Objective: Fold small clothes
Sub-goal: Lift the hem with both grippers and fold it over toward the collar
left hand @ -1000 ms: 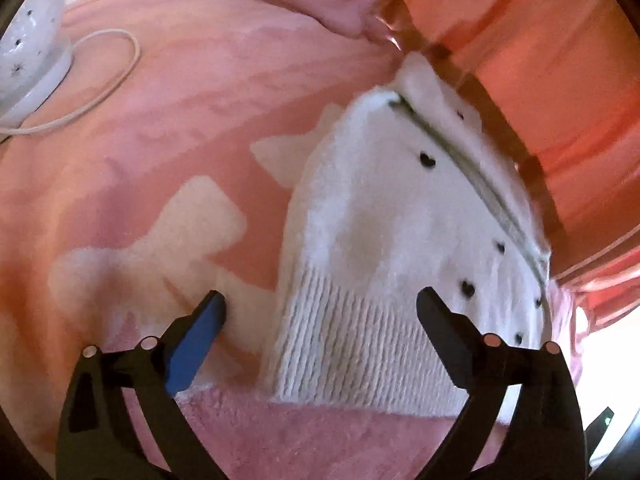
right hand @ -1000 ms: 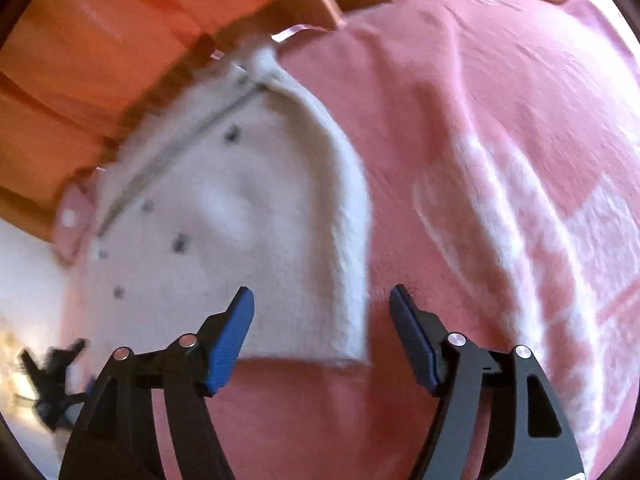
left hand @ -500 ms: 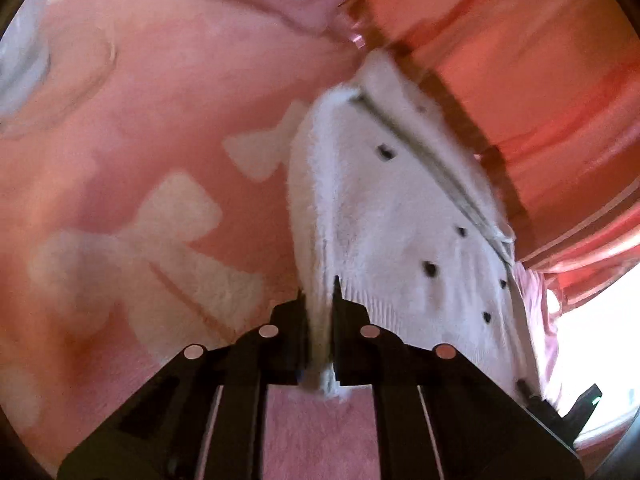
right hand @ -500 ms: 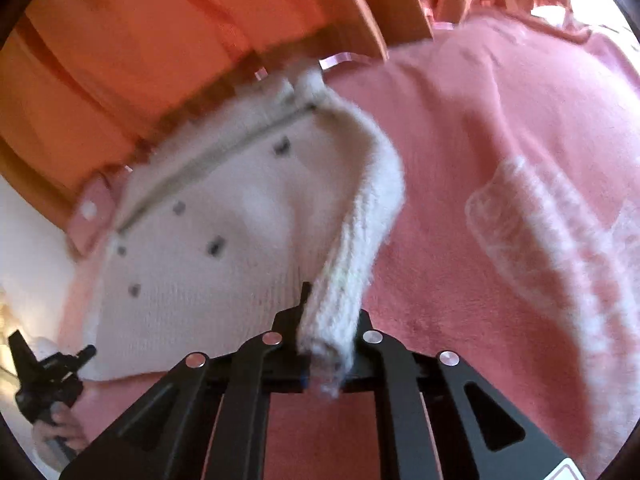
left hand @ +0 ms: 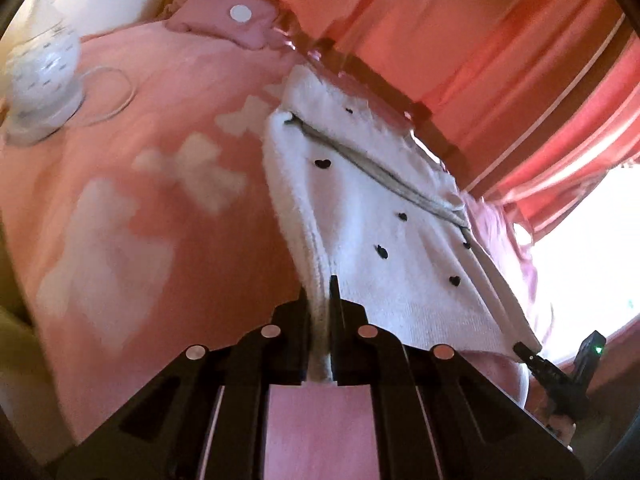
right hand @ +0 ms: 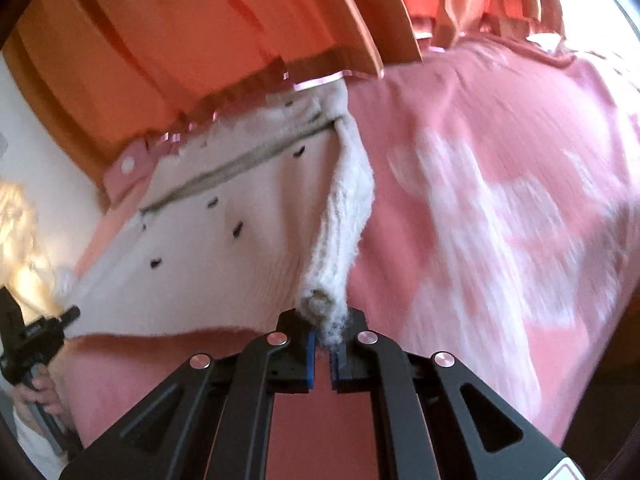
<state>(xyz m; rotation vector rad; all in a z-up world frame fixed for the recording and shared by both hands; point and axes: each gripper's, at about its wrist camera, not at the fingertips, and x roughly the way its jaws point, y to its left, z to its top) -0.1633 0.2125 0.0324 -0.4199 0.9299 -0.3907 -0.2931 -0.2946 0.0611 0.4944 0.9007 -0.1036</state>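
sweater: your white knit sweater with small black hearts lies on the pink blanket, close against the orange curtain; a grey zip line runs along it near the curtain side.

left gripper: your left gripper is clenched on the ribbed hem corner of the sweater; the knit is pinched between the two black fingers and a white strip of it hangs through behind them.

left edge: from your left grip the sweater's side edge rises as a raised ridge toward the collar end, lifted off the blanket.

right gripper: your right gripper is clenched on the other corner of the sweater; a bunched, fuzzy roll of knit sits between the blue pads, which show a narrow slit lower down.

right edge: the grasped edge stands up as a thick twisted fold running from your fingers toward the zip end; the rest of the sweater lies flat to its left.

blanket: pink with pale bow shapes, under everything; it is blurred in the right view.

lamp: a white dotted lamp with a white cord sits on the blanket at the far left, well apart from the sweater.

pouch: a pink pouch with a white round dot lies at the blanket's far edge, near the curtain.

other views: each camera catches the other gripper at the frame edge, the right one and the left one.
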